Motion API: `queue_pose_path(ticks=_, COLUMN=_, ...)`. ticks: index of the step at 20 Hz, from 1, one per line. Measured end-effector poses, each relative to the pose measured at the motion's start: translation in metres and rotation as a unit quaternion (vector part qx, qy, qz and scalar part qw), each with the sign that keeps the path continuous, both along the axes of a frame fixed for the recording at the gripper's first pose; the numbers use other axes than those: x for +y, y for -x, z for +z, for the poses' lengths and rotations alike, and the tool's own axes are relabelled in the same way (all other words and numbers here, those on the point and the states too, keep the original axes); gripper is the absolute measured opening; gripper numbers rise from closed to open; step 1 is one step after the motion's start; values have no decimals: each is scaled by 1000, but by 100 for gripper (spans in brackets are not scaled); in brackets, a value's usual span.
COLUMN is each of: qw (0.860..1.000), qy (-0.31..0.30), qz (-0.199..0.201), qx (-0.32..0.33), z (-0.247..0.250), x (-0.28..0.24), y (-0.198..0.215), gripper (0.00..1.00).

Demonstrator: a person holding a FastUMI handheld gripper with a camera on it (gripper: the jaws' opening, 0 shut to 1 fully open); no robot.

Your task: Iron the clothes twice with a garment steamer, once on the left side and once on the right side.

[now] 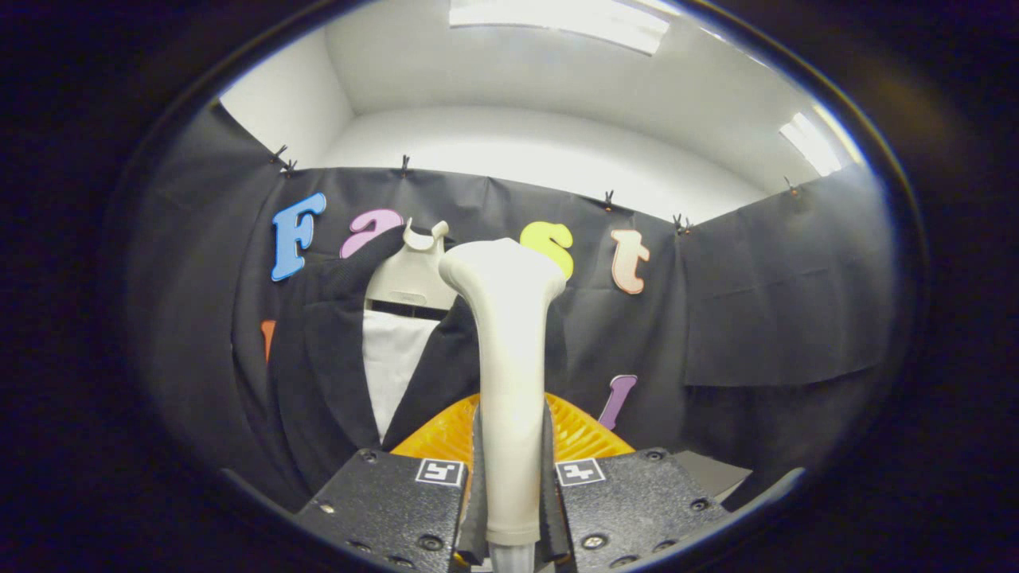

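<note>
One garment steamer (509, 382), cream, clamped by its handle between the two fingers (470, 485) of the gripper (509, 493); both press on it. Long axis runs upright, head uppermost, above the fingers. One dark jacket (318, 374) over one white shirt (390, 358), on one pale hanger (410, 278), hangs beyond, left of the steamer.
</note>
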State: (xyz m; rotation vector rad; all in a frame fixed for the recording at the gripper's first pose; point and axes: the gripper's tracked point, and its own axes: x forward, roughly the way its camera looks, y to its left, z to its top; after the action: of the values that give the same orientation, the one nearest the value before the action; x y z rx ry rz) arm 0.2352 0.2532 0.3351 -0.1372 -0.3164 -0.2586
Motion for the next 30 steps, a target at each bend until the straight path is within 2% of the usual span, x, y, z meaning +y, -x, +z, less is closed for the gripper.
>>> queue_pose_path(ticks=5, qw=1000, qy=-4, qz=-4, qx=-19, z=10, x=5, y=-35, gripper=29)
queue_pose_path(ticks=10, qw=1000, qy=-24, qz=-7, qx=6, z=-18, x=2, y=-60, gripper=29)
queue_pose_path(ticks=19, qw=999, qy=-5, qz=-17, qx=47, z=-91, x=18, y=-57, gripper=29)
queue_pose_path(ticks=30, qw=994, qy=-8, qz=-41, qx=100, z=-180, x=11, y=-52, gripper=29)
